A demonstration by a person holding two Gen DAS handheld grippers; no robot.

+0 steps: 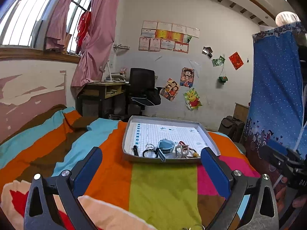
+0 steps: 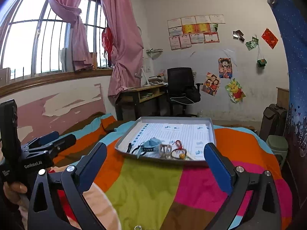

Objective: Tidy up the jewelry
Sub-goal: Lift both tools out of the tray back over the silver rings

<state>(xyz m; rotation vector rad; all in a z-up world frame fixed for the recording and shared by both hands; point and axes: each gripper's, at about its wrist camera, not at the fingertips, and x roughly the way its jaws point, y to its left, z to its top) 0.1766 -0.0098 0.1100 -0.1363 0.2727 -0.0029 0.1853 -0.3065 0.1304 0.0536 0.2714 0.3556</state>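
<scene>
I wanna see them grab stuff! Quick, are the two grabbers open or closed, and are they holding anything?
Left gripper: open, holding nothing.
Right gripper: open, holding nothing.

Open bedspread [image 1: 163, 187] before cluttered tray [image 1: 126, 134]

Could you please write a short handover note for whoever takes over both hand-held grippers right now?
Left hand-held gripper: open, empty, hovering over the striped bedspread short of the tray.
Right hand-held gripper: open, empty, also short of the tray.
All jewelry lies bunched at the near edge of the grey tray: blue watch, black rings, white clip, red cord bracelet.
Done: nothing visibly sorted.
Left: everything.
</scene>
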